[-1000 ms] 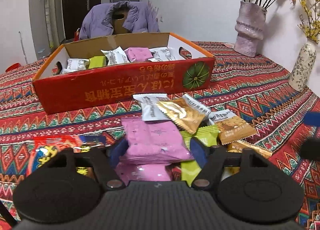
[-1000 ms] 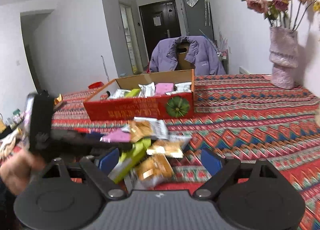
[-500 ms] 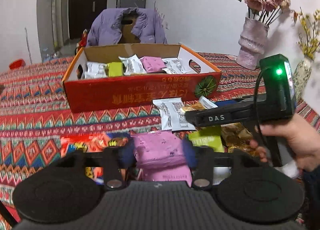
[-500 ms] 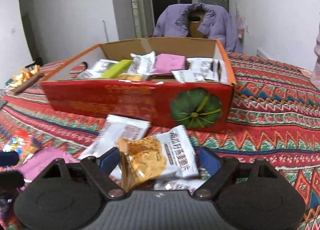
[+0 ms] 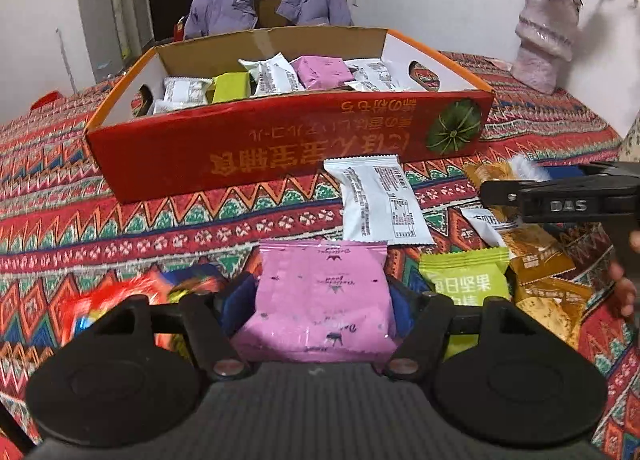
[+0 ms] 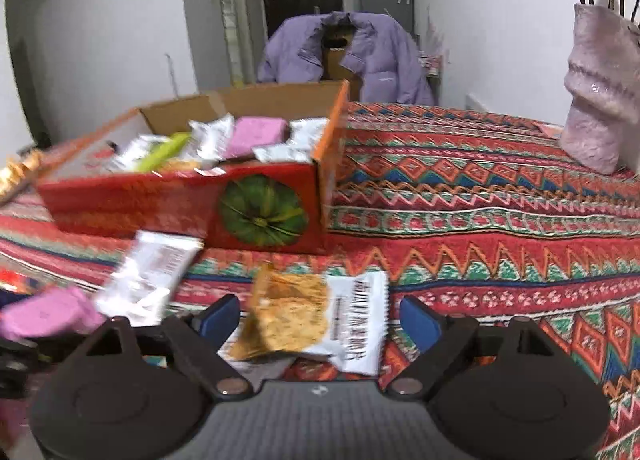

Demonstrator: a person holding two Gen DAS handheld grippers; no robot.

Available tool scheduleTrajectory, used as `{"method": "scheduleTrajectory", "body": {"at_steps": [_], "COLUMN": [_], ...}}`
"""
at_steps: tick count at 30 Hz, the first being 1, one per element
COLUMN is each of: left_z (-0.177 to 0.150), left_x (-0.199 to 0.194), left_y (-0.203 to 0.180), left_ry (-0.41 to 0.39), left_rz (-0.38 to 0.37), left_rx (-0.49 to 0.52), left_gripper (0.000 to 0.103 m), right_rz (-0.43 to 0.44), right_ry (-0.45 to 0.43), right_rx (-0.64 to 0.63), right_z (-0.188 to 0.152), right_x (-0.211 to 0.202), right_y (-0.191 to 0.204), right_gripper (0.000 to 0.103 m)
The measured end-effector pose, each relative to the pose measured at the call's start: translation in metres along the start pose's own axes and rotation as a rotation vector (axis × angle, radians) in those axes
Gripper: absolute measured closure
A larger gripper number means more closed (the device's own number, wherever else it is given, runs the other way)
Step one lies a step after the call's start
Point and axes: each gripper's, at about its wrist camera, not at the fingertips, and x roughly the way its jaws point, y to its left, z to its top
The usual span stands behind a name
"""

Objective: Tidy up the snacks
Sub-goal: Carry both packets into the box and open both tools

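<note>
The right hand-held gripper has swung from beside the left to straddle an orange snack packet, jaws opening.

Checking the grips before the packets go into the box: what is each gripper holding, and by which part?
Left gripper, closing, squeezes the pink packet by its side edges. Right gripper holds nothing: jaws opening, orange-and-white packet loose between them.

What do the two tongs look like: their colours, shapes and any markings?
Both tongs are black. The left tongs and the right tongs each have blue pads on two angled fingers, two round black discs at the base, silver pivot screws and a ribbed dark body. Seen from the left wrist camera, the right tongs' side bears white letters "DAS".
</note>
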Motion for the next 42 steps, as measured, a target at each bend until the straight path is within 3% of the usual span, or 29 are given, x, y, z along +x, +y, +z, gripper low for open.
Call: {"method": "scheduleTrajectory", "body": {"at_steps": [3, 5, 6, 10, 16, 22, 28, 35, 42], "left_z": [0.003, 0.005, 0.006, 0.002, -0.022, -0.05, -0.063, -0.026, 0.06], "left_x": [-0.003, -0.015, -0.021, -0.062, -0.129, -0.17, -0.189, -0.174, -0.101], "left_y": [0.0, 0.002, 0.002, 0.004, 0.013, 0.018, 0.019, 0.039, 0.072], "left_ry": [-0.001, -0.04, -0.056, -0.138, -0.215, -0.247, -0.269, -0.298, -0.276], "left_rz": [0.001, -0.01, -0.007, 0.017, 0.045, 0.059, 0.057, 0.049, 0.07], "left_rx": [-0.016, -0.048, -0.053, -0.065, -0.11, -0.161, -0.172, -0.181, -0.152], "left_gripper": [0.041, 0.041, 0.041, 0.041, 0.041, 0.041, 0.041, 0.041, 0.041], "right_rz": [-0.011, -0.012, -0.007, -0.018, -0.041, 0.053, 0.106, 0.157, 0.228], "right_ry": [-0.028, -0.036, -0.033, -0.076, -0.164, -0.19, -0.192, -0.242, -0.233], "right_rx": [-0.031, -0.032, -0.022, 0.028, 0.005, -0.021, -0.046, -0.058, -0.114], "right_z": [-0.002, -0.004, -0.005, -0.012, -0.032, -0.069, -0.091, -0.054, 0.024], "right_x": [0.001, -0.003, -0.005, -0.031, -0.112, -0.181, -0.206, -0.195, -0.132], "right_y": [0.006, 0.006, 0.004, -0.006, 0.005, 0.042, 0.066, 0.066, 0.071], "right_gripper": [0.028, 0.043, 0.044, 0.045, 0.045, 0.045, 0.045, 0.045, 0.045]}}
